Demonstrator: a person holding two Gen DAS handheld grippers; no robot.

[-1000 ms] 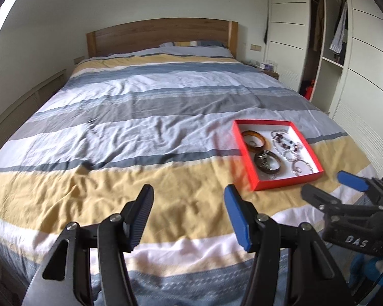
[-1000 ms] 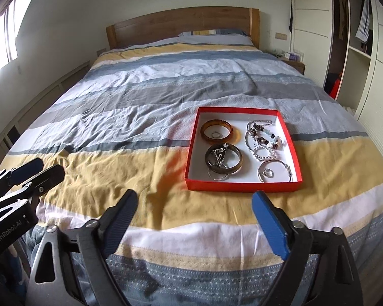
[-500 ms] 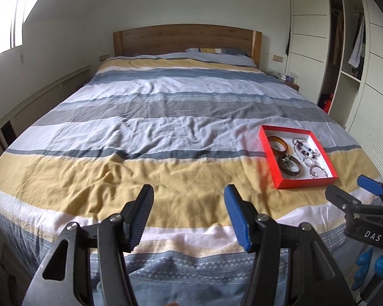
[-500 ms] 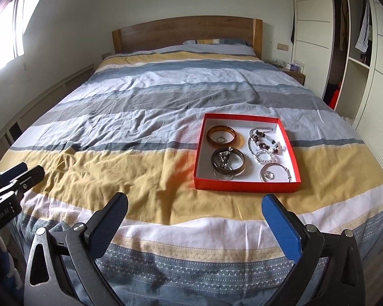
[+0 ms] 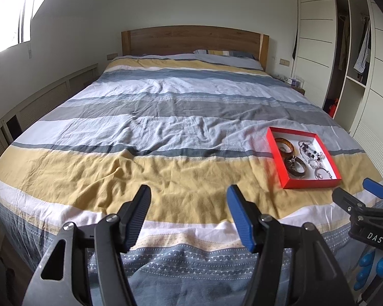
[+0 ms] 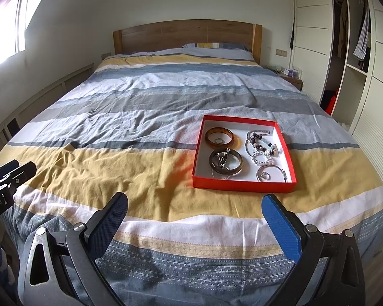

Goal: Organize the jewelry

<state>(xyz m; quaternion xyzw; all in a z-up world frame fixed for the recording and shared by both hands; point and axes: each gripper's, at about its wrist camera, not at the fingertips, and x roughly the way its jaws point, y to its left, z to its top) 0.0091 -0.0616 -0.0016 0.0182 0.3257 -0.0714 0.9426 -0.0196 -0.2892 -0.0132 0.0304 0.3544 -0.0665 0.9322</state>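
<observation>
A red tray with a white inside lies on the striped bed cover, near the foot of the bed on the right; it also shows in the left wrist view. In it lie an amber bangle, a dark bangle, a beaded bracelet and a silver ring bracelet. My right gripper is open and empty, short of the tray. My left gripper is open and empty, left of the tray, over the bed's foot edge.
The bed fills both views, with a wooden headboard at the far end. A white wardrobe with hanging clothes stands on the right. A bedside table sits by the headboard. A low wall panel runs along the left.
Both grippers have drawn back from the bed and tray, so the tray looks smaller and farther. The jewelry in the tray has not moved. Both jaws stay open.
</observation>
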